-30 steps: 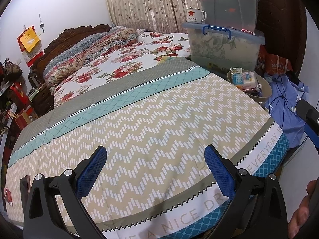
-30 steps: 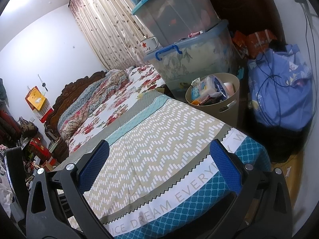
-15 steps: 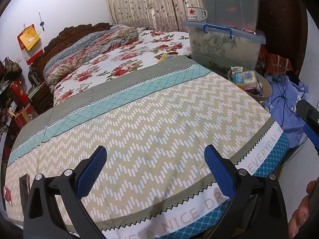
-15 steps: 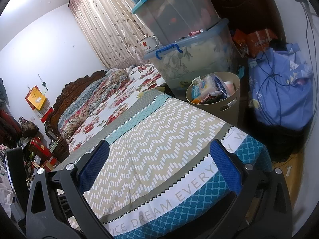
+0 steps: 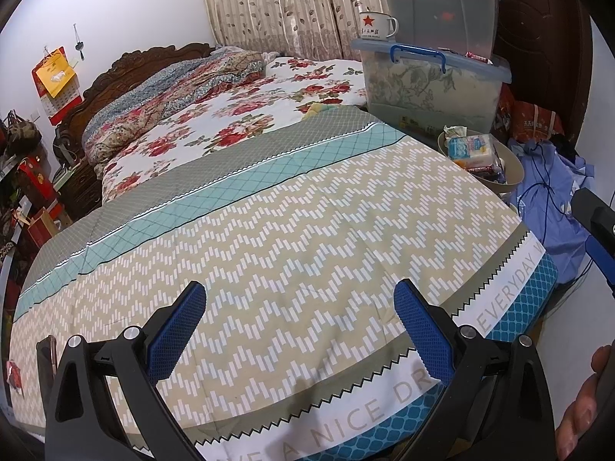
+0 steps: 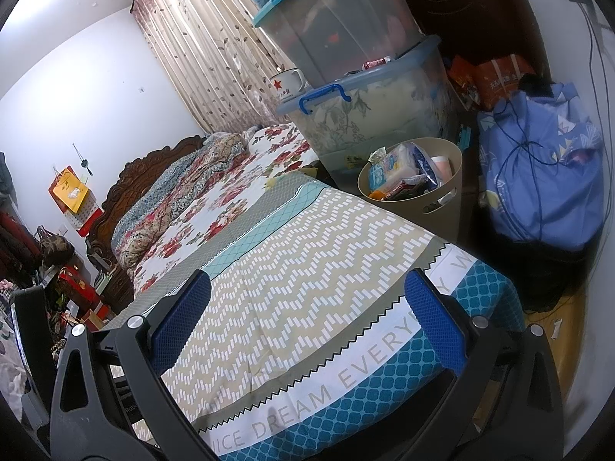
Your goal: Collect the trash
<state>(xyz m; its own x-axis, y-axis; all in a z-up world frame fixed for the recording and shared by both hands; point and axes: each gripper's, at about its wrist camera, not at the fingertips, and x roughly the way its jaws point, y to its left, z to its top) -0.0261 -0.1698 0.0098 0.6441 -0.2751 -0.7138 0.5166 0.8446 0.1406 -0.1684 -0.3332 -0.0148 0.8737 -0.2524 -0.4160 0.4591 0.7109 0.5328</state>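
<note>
Left gripper (image 5: 298,324): jaws spread wide, nothing between the blue pads, hovering above the foot of the bed (image 5: 292,230). Right gripper (image 6: 307,315): likewise wide apart and empty, above the same chevron bedspread near the printed hem.

A person's fingers (image 5: 584,395) show at 4 o'clock in the left view, beside the right tool's dark body.

Trash bin (image 6: 430,196), beige, stands off the bed's far corner at about 1 o'clock in both views (roughly full: tissue pack, wrappers, a pink cup). It sits just beside the lower storage box (image 6: 369,115), which carries a second clear box (image 6: 338,19) and an enamel mug (image 6: 286,82) with a red star.

Blue bundle of cloth (image 6: 538,184) with a dark cord across it at 2 o'clock in the right view. Carved headboard (image 5: 153,57) at 11 o'clock in the left view.
</note>
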